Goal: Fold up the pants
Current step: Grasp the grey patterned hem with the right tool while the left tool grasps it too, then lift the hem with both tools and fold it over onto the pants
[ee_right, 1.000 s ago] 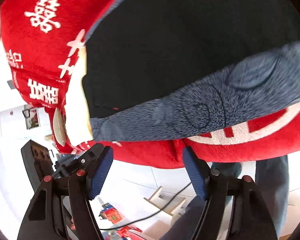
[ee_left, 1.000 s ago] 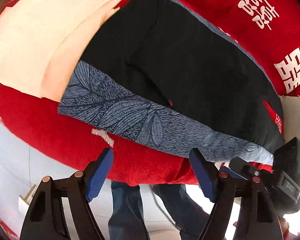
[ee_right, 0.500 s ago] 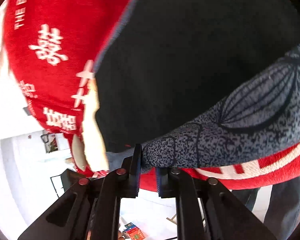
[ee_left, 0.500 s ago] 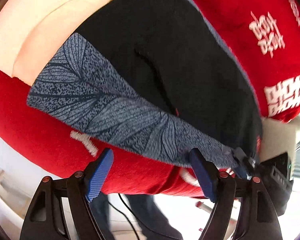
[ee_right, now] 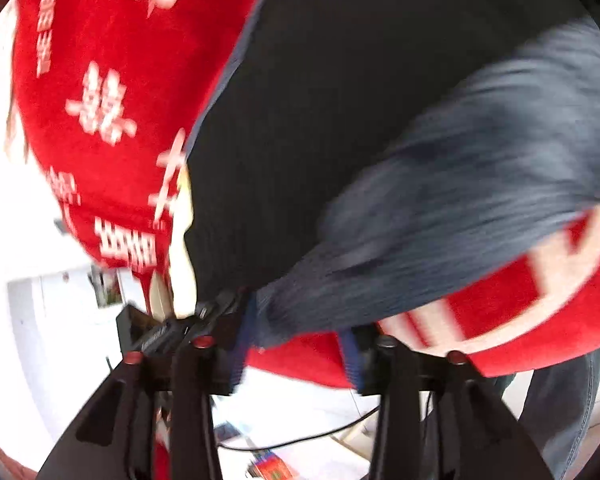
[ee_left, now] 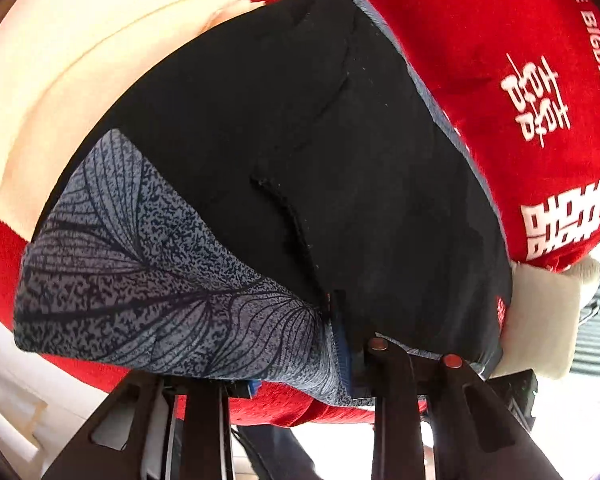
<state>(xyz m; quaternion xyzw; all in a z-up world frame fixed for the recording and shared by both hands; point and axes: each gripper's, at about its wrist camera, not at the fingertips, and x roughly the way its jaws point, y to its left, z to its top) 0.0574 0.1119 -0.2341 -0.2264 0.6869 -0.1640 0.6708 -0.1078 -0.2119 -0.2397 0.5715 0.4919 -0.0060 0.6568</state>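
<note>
Black pants (ee_left: 300, 160) with a grey leaf-print waistband (ee_left: 140, 280) lie flat on a red cloth with white characters (ee_left: 520, 40). My left gripper (ee_left: 296, 372) is at the near edge of the waistband. Its jaws are closing with the band's edge draped between and over them, and the pads do not clearly pinch it. In the blurred right wrist view the same pants (ee_right: 360, 120) and waistband (ee_right: 460, 200) fill the frame. My right gripper (ee_right: 298, 344) is opening, and the band's corner lies loose between its blue pads (ee_right: 350, 356).
A peach cloth (ee_left: 80, 60) lies past the pants at the upper left. A white pad (ee_left: 540, 312) sticks out under the red cloth (ee_right: 100, 60) at the table's corner. A person's jeans-clad leg (ee_right: 560, 400) stands below the near edge, above a floor with a cable (ee_right: 300, 436).
The left gripper came down onto the waistband and its jaws narrowed around the edge. The right gripper shut on the band's corner half a second ago; its jaws have since parted.
</note>
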